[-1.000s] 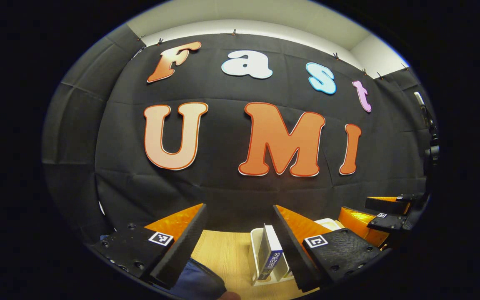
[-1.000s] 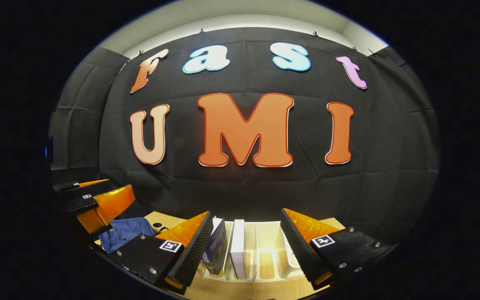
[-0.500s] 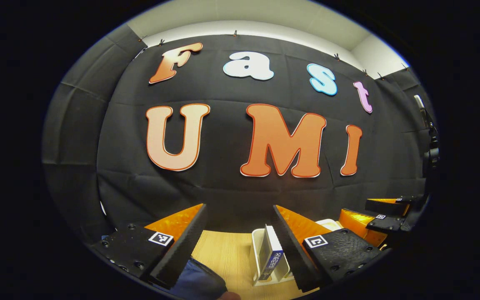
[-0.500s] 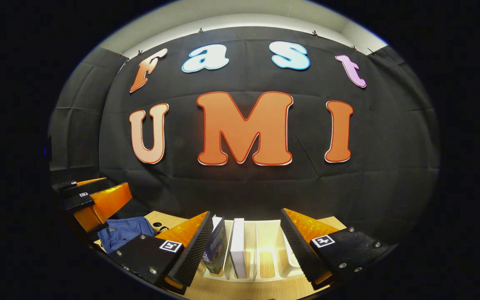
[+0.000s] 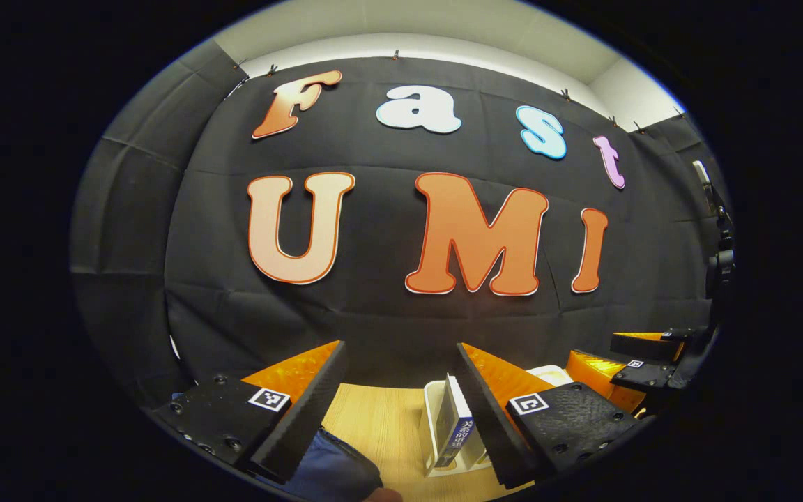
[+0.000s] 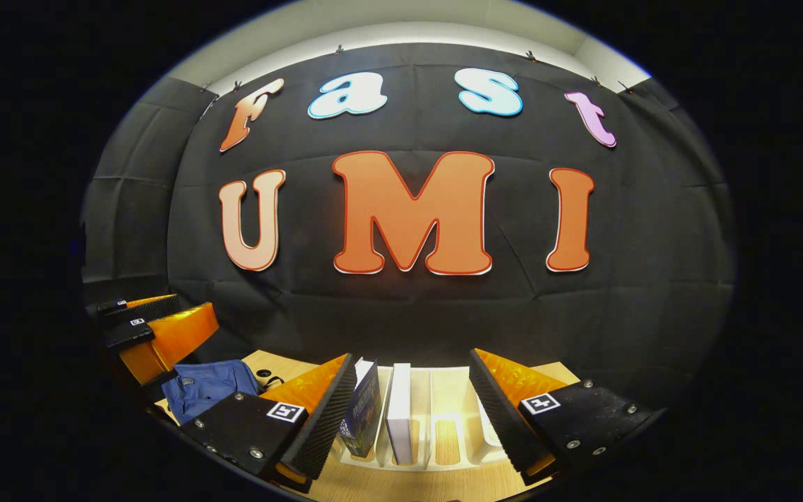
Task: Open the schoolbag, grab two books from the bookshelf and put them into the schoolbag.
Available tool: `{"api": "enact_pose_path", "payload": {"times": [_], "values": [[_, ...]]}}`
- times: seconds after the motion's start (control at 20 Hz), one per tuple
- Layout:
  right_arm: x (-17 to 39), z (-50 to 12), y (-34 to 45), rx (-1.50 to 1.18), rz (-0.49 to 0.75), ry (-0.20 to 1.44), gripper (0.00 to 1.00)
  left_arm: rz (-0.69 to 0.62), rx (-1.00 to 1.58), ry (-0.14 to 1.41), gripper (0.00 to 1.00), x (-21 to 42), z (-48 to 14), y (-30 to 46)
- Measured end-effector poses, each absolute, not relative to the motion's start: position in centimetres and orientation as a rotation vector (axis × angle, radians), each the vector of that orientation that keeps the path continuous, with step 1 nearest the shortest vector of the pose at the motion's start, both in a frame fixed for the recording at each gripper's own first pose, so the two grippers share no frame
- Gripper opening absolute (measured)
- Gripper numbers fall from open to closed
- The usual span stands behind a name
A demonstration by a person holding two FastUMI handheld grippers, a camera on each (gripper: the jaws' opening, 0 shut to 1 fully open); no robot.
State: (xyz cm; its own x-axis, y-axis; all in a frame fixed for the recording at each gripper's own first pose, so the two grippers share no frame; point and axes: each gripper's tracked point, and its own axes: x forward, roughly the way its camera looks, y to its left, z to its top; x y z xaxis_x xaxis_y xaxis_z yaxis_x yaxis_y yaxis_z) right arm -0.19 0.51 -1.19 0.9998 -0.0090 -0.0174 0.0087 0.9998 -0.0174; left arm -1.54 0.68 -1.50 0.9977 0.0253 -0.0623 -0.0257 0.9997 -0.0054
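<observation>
Schoolbag (image 6: 208,389), a blue fabric bundle, lay on the wooden tabletop (image 6: 443,484) at the lower left of the right gripper view, well apart from the white bookshelf (image 6: 443,411) that stood near the black cloth wall. Two books stood upright in the bookshelf's left slots: a dark blue book (image 6: 365,411) leaning slightly, and a white book (image 6: 399,415) just beside it on the right; the remaining slots to the right held nothing that could be made out. The right claw (image 6: 408,411) hovered above the tabletop with its jaws spread wide, framing the two books without touching them. The left claw (image 6: 140,328) appeared at the far left of that same view, above and just behind the schoolbag. In the left gripper view, the left claw (image 5: 401,411) was likewise spread, with bare tabletop (image 5: 380,432) between its fingers and nothing pinched. A corner of the schoolbag (image 5: 335,474) showed at the bottom edge beneath its left finger, possibly touching it, though the edge of the view was too dark to be sure. The bookshelf (image 5: 431,425) sat beside its right finger with the dark blue book (image 5: 459,432) standing in the end slot, and the right claw (image 5: 642,359) showed farther right, beyond the shelf.
</observation>
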Motion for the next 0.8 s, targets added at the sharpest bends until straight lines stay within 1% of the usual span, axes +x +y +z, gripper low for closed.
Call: {"api": "enact_pose_path", "payload": {"times": [0.5,0.65,0.8], "values": [[0.2,-2.0,1.1,-0.027,0.009,0.036,0.97,0.047,-0.006,0.073,0.98,-2.2,-1.9,1.8],[0.2,-2.6,1.3,-0.026,0.015,0.050,0.97,0.035,0.011,0.126,0.98,-2.0,-3.5,2.1],[0.3,-3.1,1.2,-0.025,0.017,0.062,0.97,0.012,0.008,0.221,0.98,-2.2,-6.4,2.7]]}}
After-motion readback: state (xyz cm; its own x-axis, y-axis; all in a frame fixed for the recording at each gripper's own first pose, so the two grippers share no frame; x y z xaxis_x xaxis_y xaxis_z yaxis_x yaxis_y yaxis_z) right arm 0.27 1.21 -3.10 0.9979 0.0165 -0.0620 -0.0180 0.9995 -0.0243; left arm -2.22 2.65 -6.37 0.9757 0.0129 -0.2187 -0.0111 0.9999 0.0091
